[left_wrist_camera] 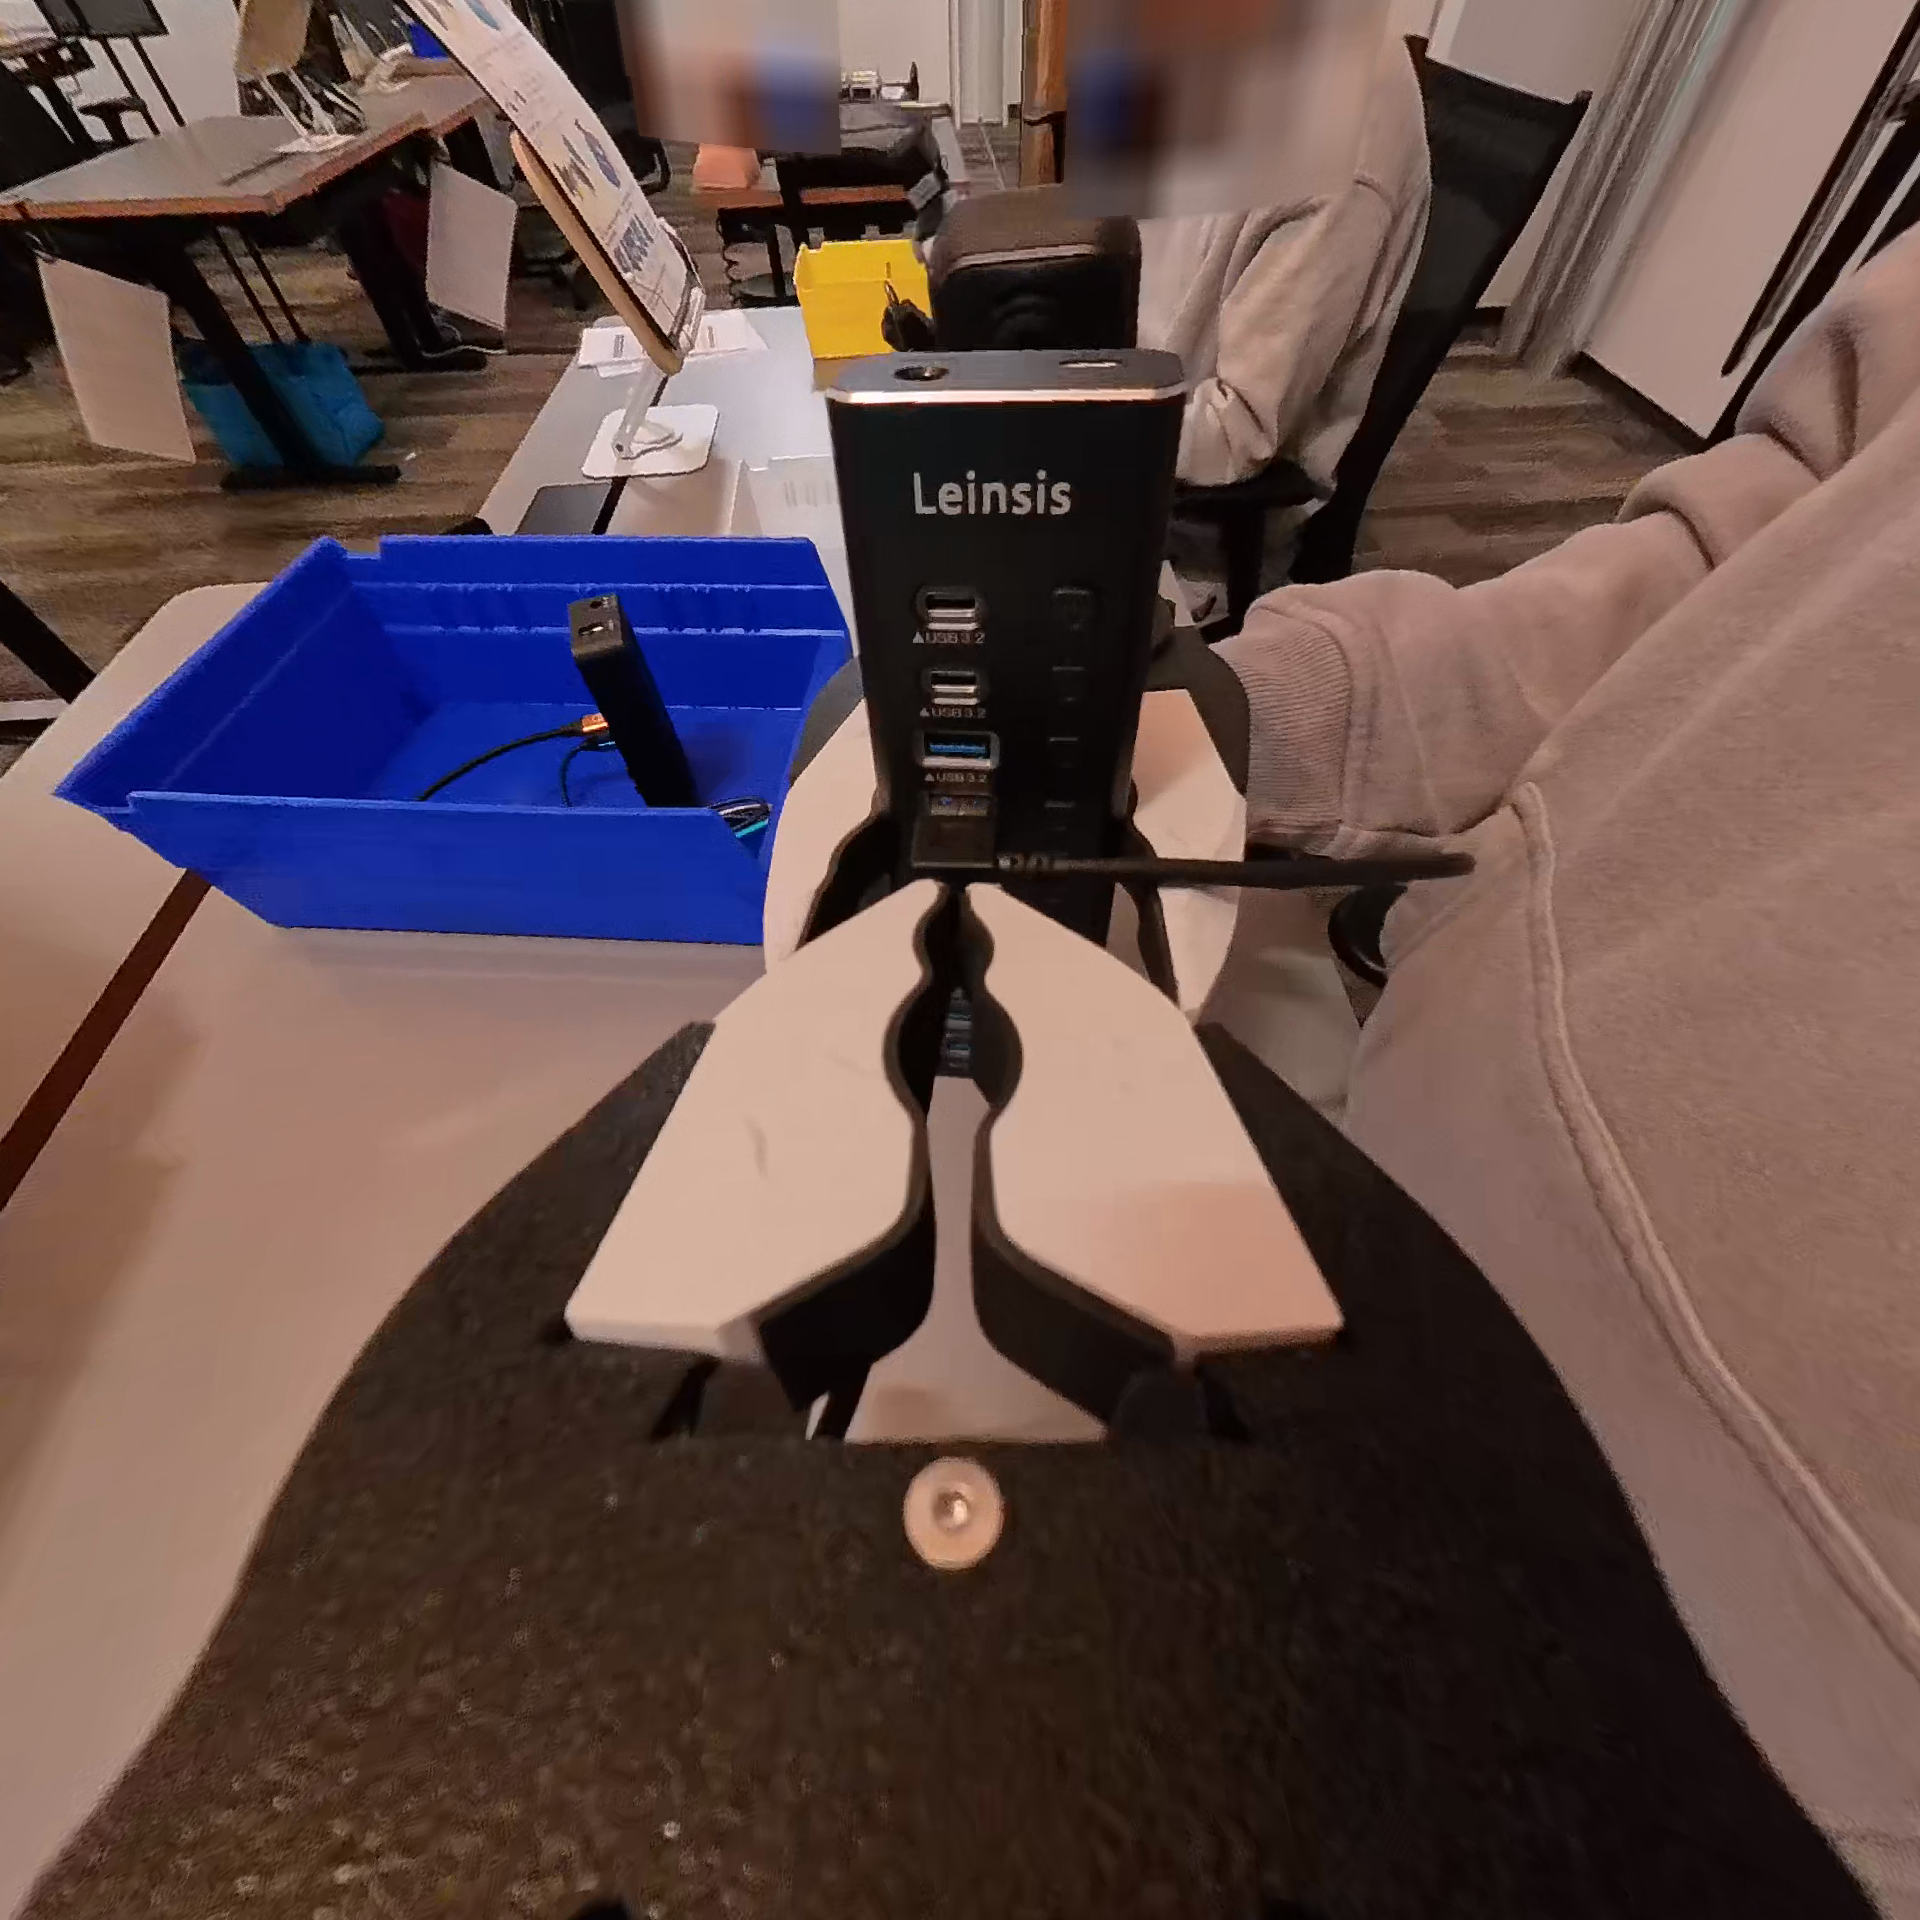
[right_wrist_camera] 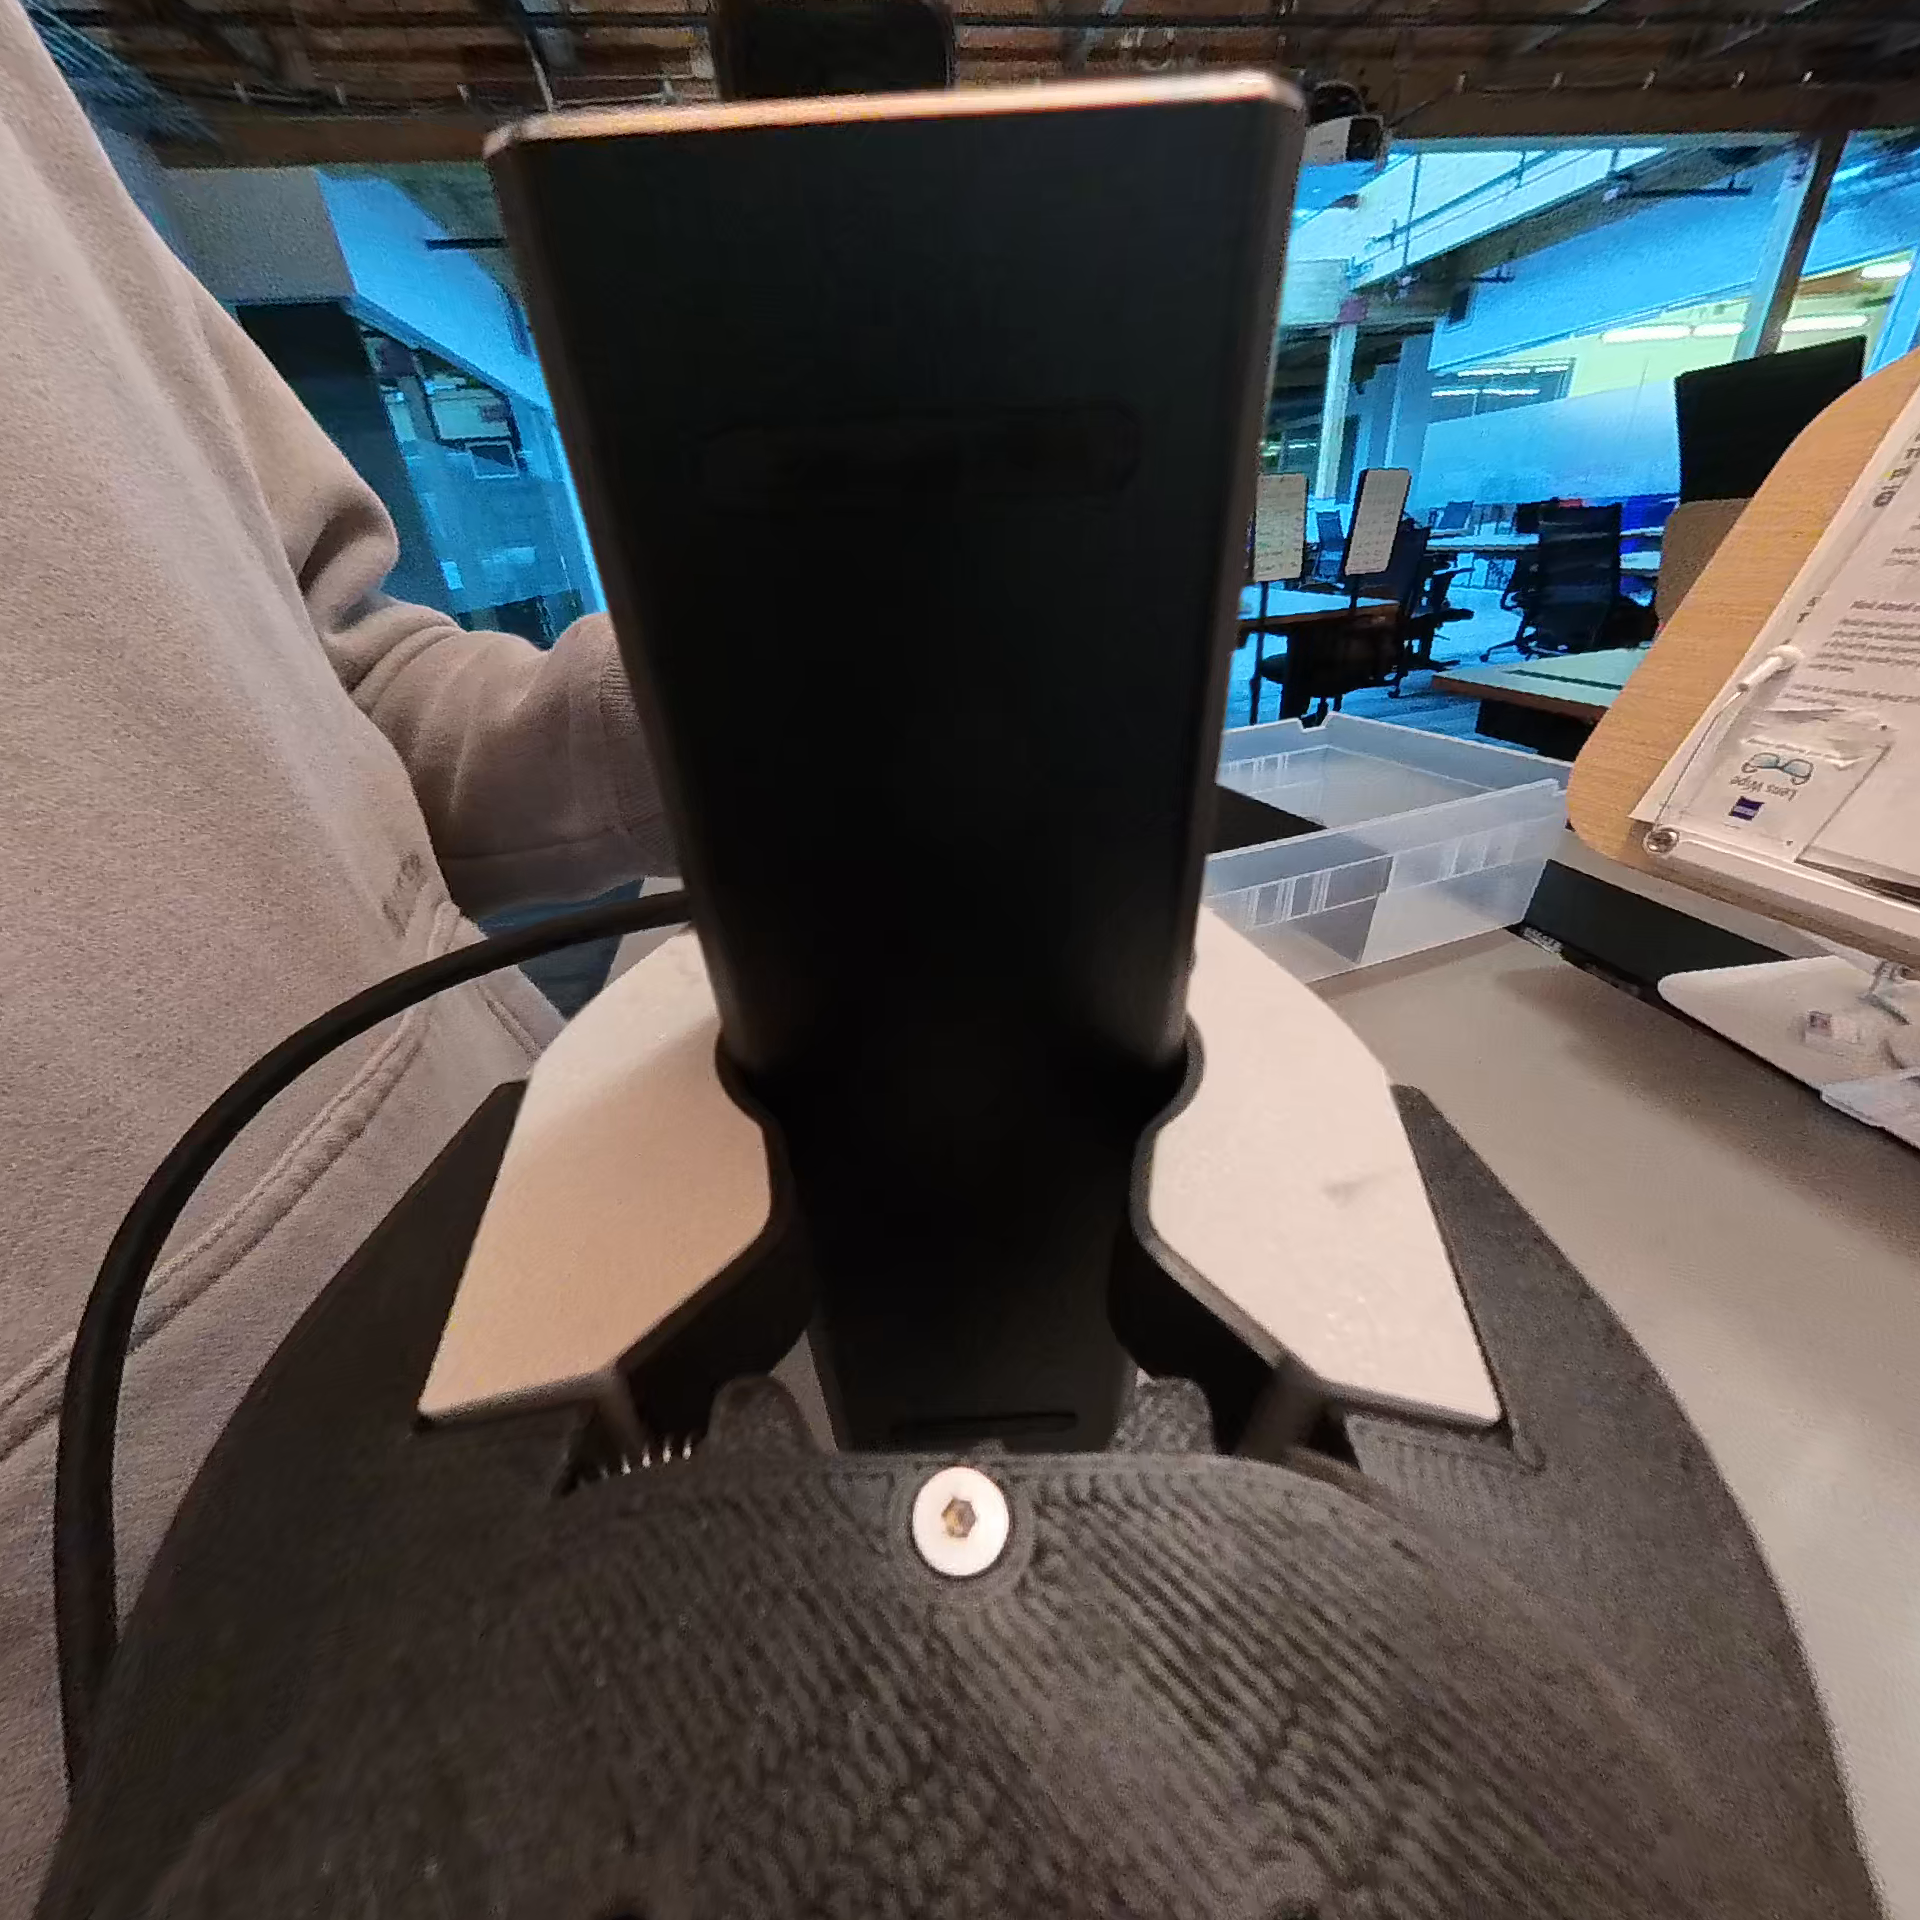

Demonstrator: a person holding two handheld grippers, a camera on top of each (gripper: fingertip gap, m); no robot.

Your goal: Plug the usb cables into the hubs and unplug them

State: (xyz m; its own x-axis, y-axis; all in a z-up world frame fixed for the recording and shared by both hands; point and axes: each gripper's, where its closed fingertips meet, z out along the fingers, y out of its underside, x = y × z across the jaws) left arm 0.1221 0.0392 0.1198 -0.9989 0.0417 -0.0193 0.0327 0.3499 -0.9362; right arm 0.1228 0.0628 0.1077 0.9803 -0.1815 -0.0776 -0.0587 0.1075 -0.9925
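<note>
Clamping the lower end of a black hub [right_wrist_camera: 914, 644], the right hand-held gripper [right_wrist_camera: 961, 1143] is seen with its jaws spread to the hub's width and pressed against both side edges, so that the hub is held upright with its long axis running straight away from the gripper. In the left wrist view the port face of the same hub [left_wrist_camera: 1003, 582] is shown, and the left hand-held gripper [left_wrist_camera: 951, 899] is set directly in front of it, its jaws almost closed; a black cable plug [left_wrist_camera: 954, 836] sits in a port low on the hub, just beyond the fingertips. Whether the plug is actually pinched cannot be told, since the tips appear to meet just short of it. The black cable [left_wrist_camera: 1247, 865] is led sideways from the plug toward the sleeve of the person in a grey hoodie [left_wrist_camera: 1662, 935], and its loop [right_wrist_camera: 208, 1091] is seen curving past the right gripper. The coming move is judged to turn on this: the plug lies straight ahead of the left gripper, square to the port face, so any pull or push would have to run along that line while the hub is braced by the right one. Farther out on the pale worktop [left_wrist_camera: 312, 1091], a blue bin [left_wrist_camera: 436, 862] holds a second hub [left_wrist_camera: 629, 707] with cables, and a clear bin [right_wrist_camera: 1392, 842] stands well apart.
</note>
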